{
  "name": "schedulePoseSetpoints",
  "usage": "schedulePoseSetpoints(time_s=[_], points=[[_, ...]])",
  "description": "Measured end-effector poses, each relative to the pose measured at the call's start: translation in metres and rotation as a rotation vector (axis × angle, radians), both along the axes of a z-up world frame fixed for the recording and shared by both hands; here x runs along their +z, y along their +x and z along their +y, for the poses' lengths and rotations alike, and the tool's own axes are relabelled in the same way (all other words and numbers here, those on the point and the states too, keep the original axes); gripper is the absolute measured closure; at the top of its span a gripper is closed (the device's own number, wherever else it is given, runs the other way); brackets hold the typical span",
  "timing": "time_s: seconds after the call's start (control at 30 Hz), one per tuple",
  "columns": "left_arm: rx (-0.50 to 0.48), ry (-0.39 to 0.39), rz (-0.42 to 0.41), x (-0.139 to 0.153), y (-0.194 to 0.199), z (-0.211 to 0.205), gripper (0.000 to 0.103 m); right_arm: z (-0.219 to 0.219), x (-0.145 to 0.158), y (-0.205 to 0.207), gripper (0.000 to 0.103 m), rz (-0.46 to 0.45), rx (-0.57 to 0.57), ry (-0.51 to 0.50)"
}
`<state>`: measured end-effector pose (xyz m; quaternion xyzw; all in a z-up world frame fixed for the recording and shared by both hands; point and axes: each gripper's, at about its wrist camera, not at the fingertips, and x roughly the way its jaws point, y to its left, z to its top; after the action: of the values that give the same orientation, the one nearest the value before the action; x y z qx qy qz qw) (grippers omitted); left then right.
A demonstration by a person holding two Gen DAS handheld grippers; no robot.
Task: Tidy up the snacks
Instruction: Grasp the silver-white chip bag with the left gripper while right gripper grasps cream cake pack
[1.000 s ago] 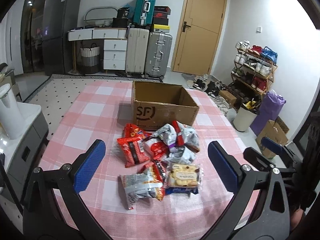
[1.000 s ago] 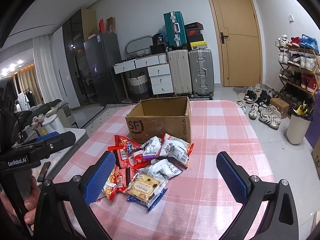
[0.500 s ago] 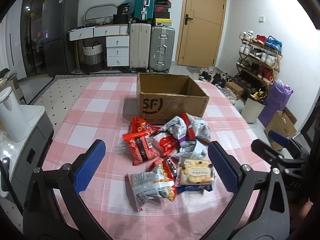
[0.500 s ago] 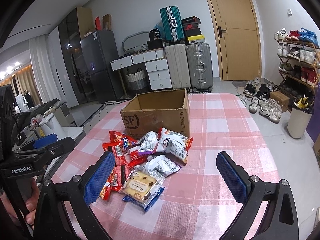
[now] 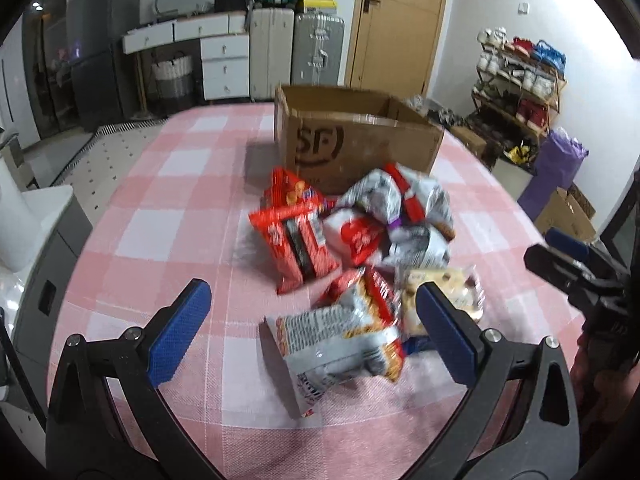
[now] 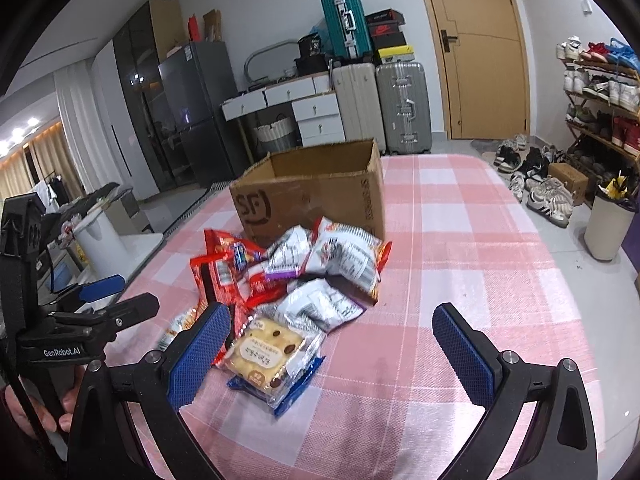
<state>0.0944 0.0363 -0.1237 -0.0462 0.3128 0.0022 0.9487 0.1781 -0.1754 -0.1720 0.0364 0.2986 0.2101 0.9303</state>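
Many crinkled snack packets [image 5: 356, 248] (red, silver) beside cardboard box [image 5: 360, 148].

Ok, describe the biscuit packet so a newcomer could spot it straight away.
Start at the brown cardboard box on the pink checked tablecloth. The snack pile lies in front of it. At the pile's near edge lies the clear packet of pale yellow biscuits, blue-edged, unlike the red and silver bags around it.

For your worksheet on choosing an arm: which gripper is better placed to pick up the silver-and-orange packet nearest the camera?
Left gripper: open, with the silver-and-orange packet directly between its fingers. The right gripper faces the biscuit pack.
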Motion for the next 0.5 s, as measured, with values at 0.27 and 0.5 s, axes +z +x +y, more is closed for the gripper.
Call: schedulePoseSetpoints(time_s=[0.27, 0.5], points=[[-0.047, -0.128, 0.154, -0.061, 0.040, 0.006, 0.001, 0.001, -0.027, 0.018, 0.000, 0.055, 0.005, 0.014], [-0.102, -0.308, 0.291, -0.117, 0.057, -0.008, 0.009, -0.005, -0.039, 0.028, 0.000, 0.099, -0.010, 0.037]])
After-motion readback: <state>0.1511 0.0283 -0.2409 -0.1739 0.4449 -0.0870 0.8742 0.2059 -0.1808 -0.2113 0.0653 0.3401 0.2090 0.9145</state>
